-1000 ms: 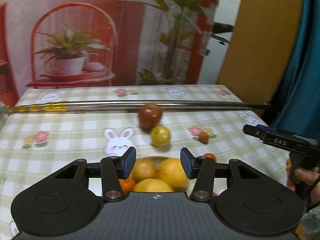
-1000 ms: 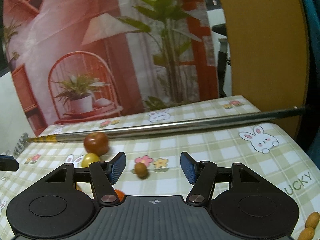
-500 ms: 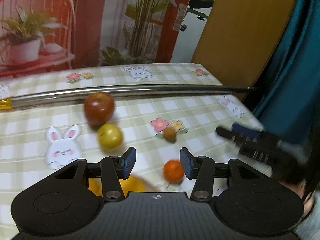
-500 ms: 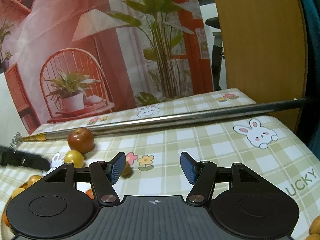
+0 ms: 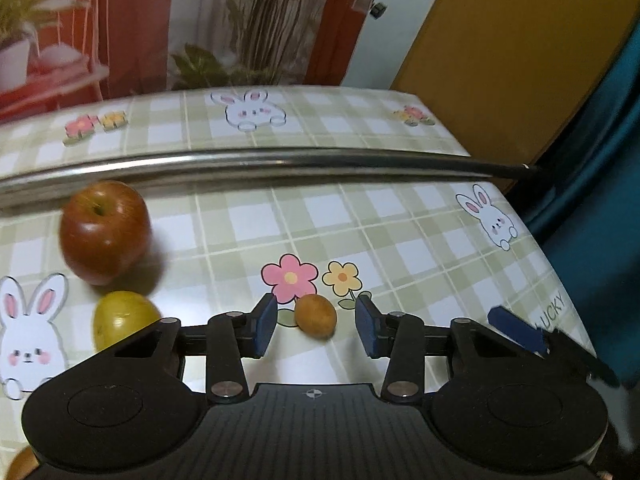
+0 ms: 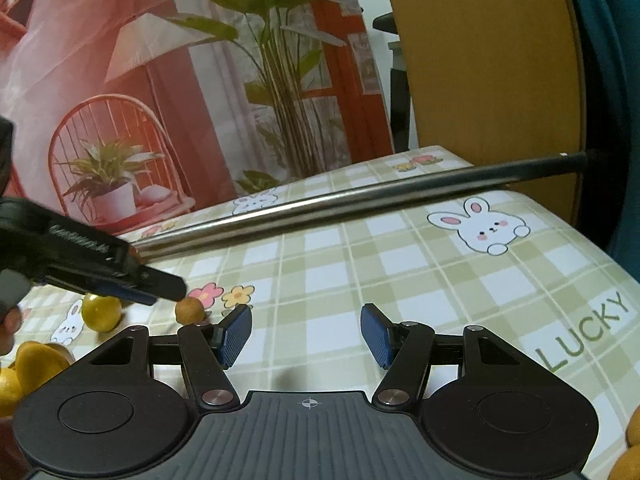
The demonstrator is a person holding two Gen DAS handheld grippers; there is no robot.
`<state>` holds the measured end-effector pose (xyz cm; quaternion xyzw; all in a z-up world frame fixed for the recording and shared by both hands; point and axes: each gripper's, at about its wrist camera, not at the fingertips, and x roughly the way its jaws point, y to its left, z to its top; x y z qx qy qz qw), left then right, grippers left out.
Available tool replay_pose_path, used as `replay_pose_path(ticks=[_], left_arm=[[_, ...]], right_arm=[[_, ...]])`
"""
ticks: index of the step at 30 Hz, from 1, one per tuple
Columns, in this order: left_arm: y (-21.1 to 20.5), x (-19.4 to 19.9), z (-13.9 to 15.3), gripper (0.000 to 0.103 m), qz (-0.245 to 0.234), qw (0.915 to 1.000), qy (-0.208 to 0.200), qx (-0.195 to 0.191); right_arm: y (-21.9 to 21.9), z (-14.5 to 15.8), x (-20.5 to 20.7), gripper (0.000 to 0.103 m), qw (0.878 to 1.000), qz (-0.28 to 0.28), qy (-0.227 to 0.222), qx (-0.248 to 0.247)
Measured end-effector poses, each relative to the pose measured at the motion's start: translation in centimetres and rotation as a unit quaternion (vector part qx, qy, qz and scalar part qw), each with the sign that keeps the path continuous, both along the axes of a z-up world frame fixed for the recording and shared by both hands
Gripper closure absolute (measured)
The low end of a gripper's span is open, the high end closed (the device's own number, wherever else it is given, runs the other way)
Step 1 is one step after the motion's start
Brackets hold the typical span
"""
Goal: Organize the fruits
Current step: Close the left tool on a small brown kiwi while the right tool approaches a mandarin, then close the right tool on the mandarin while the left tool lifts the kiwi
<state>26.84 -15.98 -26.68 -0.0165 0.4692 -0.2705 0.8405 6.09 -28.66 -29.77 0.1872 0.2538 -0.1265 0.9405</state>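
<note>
Fingers (image 5: 265, 322) of the left gripper (image 5: 316, 326) stand spread, level over the checked tablecloth (image 5: 400, 240), bracketing a small brown fruit (image 5: 315, 316) without touching it. Right gripper (image 6: 306, 334) hovers wide open and empty. Red apple (image 5: 105, 230) and yellow fruit (image 5: 120, 318) lie left.

Landmark: metal rod (image 5: 280, 160), across tablecloth (image 5: 400, 240).
Apple (image 5: 105, 232): before rod, left.
Small fruit (image 5: 315, 316): before rod, centre.

Left tool (image 5: 315, 326), right tool (image 6: 306, 334): black ribbed bodies, blue finger pads (image 5: 265, 326), silver pivot screws, crosshair marking printed centrally.
</note>
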Motion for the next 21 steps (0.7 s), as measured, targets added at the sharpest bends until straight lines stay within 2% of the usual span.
replay_pose_path(ticks=[9, 13, 16, 21], left_arm=[[-1.2, 1.7, -1.7, 0.065, 0.004, 0.9996, 0.017, 0.020], [-1.4, 1.4, -1.8, 0.075, -0.003, 0.9997, 0.015, 0.017], [-1.4, 0.8, -1.5, 0.075, -0.011, 0.9996, 0.002, 0.027], [-0.4, -0.3, -0.2, 0.075, -0.015, 0.9998, -0.010, 0.010]], right_arm=[[-0.3, -0.5, -0.1, 0.046, 1.000, 0.006, -0.007, 0.019], [-0.4, -0.5, 0.0, 0.046, 1.000, 0.010, -0.005, 0.024], [-0.3, -0.6, 0.0, 0.046, 1.000, 0.014, -0.005, 0.026], [0.1, -0.5, 0.0, 0.046, 0.999, 0.030, -0.008, 0.025]])
